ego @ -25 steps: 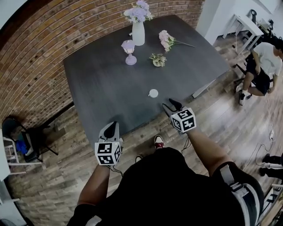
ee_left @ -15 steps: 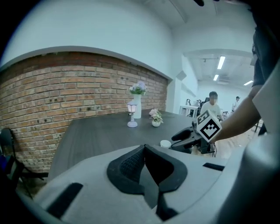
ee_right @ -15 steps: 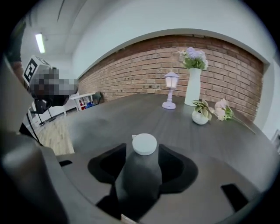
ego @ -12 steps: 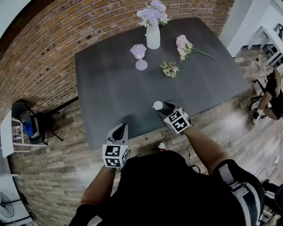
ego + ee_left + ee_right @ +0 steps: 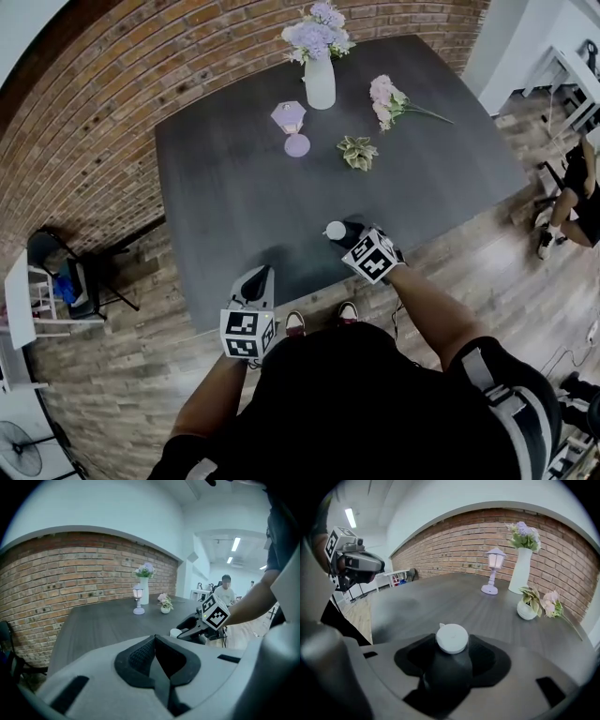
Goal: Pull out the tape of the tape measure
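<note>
Since a second ago the right tool [image 5: 339, 232] has come forward from the near edge of the desk [image 5: 216, 187], and its tips now reach the tape measure [image 5: 335, 229]. The left tool [image 5: 261, 274] has kept to much the same place at the desk's near edge, lower left of centre in the head view. The only print I can make out is the black-and-white square markers on each tool's cube. The tape measure's white round case shows no lettering I can read. In the right gripper view that case [image 5: 452, 638] lies flat on the dark desk, right between the tips of the right tool. Its jaws stand wide to either side of it. Whether the pads touch the case I cannot tell. The left tool's jaws are pressed together with nothing in them, and it sits well apart from the tape measure, to its lower left. Toward the top of the head view stand a white vase of lilac flowers [image 5: 320, 80], a small lantern [image 5: 289, 117], a little potted plant [image 5: 357, 152] and a loose pink flower stem [image 5: 389, 98].
</note>
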`<state>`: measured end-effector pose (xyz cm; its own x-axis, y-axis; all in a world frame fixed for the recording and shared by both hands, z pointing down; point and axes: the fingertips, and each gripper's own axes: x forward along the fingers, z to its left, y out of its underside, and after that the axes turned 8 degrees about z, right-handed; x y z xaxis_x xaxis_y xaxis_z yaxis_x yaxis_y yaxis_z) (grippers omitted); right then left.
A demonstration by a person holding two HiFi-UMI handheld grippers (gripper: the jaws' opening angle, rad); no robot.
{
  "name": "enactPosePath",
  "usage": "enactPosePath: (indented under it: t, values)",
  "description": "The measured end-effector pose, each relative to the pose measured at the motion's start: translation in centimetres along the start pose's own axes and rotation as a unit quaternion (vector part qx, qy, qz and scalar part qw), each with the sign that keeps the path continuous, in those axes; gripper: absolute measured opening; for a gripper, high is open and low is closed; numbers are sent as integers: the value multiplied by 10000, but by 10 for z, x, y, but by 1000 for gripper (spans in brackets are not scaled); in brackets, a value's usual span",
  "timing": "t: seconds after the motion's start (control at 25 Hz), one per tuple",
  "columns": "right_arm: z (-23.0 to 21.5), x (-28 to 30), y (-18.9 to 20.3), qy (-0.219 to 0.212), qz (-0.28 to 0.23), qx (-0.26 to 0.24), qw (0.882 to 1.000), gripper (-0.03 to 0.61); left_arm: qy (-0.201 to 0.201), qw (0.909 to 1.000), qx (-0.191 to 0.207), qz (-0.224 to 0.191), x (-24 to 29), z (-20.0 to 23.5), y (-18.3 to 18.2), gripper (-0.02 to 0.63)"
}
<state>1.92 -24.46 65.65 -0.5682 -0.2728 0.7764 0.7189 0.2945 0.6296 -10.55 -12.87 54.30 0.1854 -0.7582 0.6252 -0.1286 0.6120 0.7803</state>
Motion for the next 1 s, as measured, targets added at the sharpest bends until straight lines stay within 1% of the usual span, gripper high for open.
enactPosePath:
  t: [0.08,0.2,0.32,0.44,0.56,0.64,0.72,0.84,0.96,1.0]
  values:
    - [2,1,0,34,65,-59,10000,206,87,10000,31,15,3,1,1,9]
    - [5,-4,-4,93,69,-44,9999,202,209,9998,72,-29,7,6,-3,9]
    - [3,-18,-13,266,-161,254,9992,202,433,9989,146,-136,15,9,-13,9]
    - [-2,-47,-34,496,-510,464,9964,202,818,9952,338,-412,21,0,-35,9]
    - [-3,-82,-64,676,-952,626,9912,202,1225,9874,675,-737,24,-14,-63,9]
    - [5,-104,-82,734,-1225,671,9875,202,1534,9793,956,-906,22,-27,-76,11]
    - [15,-122,-95,801,-1417,668,9844,202,1712,9715,1266,-1037,20,-35,-86,12]
    - [24,-139,-108,927,-1545,705,9811,202,1897,9624,1509,-1225,17,-40,-102,12]
    - [32,-148,-113,1059,-1591,734,9788,202,2052,9537,1743,-1342,15,-45,-109,14]
    - [35,-150,-115,1083,-1611,736,9782,202,2092,9500,1876,-1359,14,-48,-110,31]
